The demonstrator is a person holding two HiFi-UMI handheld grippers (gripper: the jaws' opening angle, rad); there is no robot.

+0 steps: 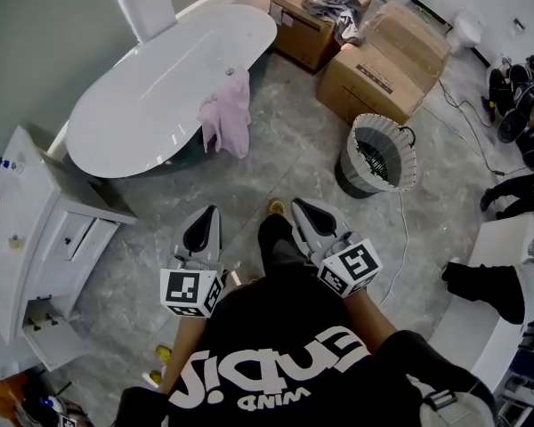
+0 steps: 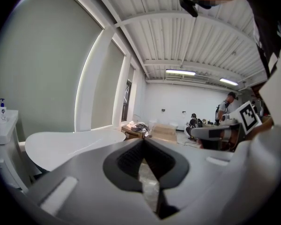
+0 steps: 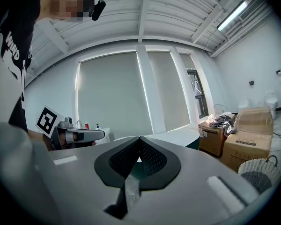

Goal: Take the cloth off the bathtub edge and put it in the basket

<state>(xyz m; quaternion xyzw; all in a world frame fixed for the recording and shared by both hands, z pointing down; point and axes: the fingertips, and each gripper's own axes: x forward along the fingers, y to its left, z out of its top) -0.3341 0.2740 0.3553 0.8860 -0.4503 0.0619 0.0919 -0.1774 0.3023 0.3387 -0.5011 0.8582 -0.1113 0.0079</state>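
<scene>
Left tongs and right tongs at lower centre of the head view, both shut tight and empty, tips aimed up-frame. Pink cloth well apart, almost straight up-frame from the left tongs, draped over the near rim of the white bathtub at upper left, long axis hanging down the tub's side. Nearer the left tongs than the right. Woven basket right of centre, closer to the right tongs. Likely needed first: opening wide.

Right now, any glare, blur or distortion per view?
Head view: even light, sharp, no harsh glare; pink cloth reads clearly on the bathtub rim. Left gripper view: heavy fisheye, dark corners, left tongs soft up close. Right gripper view: same, basket warped at the edge.
</scene>
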